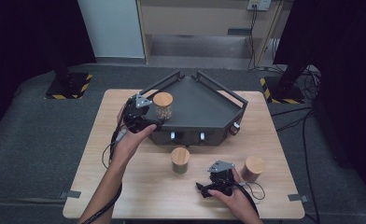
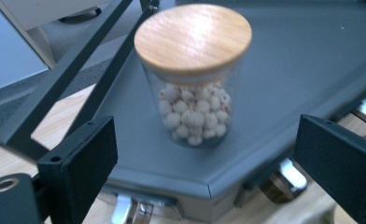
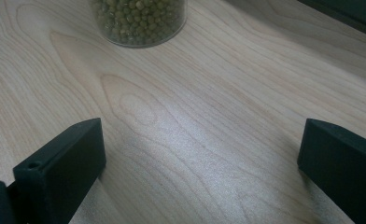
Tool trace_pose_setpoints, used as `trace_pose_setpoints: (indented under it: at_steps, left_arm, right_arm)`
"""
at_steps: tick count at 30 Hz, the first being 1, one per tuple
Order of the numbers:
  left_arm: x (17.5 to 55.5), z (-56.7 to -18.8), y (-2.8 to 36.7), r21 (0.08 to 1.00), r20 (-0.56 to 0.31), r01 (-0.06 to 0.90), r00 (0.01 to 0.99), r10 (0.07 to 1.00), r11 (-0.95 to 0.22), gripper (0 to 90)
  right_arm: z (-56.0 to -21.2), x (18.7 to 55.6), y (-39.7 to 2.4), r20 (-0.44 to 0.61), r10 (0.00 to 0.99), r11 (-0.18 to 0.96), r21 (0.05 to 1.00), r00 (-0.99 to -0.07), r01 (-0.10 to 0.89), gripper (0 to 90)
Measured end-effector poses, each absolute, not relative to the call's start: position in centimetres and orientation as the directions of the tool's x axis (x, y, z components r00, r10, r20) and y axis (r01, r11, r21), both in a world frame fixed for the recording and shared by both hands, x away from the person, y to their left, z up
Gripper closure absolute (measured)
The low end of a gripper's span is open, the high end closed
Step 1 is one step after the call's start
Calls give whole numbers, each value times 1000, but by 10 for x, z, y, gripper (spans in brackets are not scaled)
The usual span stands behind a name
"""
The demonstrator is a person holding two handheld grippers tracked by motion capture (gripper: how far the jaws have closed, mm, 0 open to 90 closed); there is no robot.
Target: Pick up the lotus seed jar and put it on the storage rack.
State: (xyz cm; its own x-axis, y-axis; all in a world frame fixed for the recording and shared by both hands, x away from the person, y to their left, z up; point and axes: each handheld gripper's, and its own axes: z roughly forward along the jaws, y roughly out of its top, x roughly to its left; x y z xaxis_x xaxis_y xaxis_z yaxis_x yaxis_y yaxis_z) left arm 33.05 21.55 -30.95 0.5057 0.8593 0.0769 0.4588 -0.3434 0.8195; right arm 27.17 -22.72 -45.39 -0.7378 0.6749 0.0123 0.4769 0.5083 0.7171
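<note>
A pale wooden table [image 1: 125, 186] stands on grey carpet, with black curtains to both sides and a light cabinet behind it. On the far half of the table sits a dark grey angular tray [image 1: 204, 109] with black rails along its back edges.

A glass jar of pale round beads [image 1: 163, 106] with a wooden lid stands upright on the near left part of the tray. In the left gripper view the jar [image 2: 193, 79] stands ahead of the jaws, apart from both pads, close to the tray's front rim. The left gripper [image 1: 146, 116] is held just beside the jar at the tray's left front corner, its jaws spread wide with nothing between them.

A second jar [image 1: 180, 160], also lidded in wood, stands on the bare table in front of the tray; in the right gripper view its base [image 3: 139, 21] shows green beads. A third lidded jar [image 1: 253, 168] stands near the right edge, just beside the right gripper [image 1: 208, 189]. That gripper rests low over the table near the front edge, jaws wide apart and holding nothing
</note>
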Motion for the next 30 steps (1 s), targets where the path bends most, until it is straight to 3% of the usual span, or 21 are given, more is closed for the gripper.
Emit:
trace_pose_setpoints:
  at_steps: [11,14,30]
  left_arm:
    - [299,-317,233,815,80,470,488,869,-339,31]
    - [294,-320,244,825,36,479,487,873,-301,30]
    - [257,-346,268,797,58,513,459,886,-318,30]
  right_arm:
    - [-454,272,-227,10,674,510,717,-739,475,10]
    - [-454,272,-227,11,674,510,717,-739,476,11]
    - [-454,272,-227,10,674,510,717,-738,476,11]
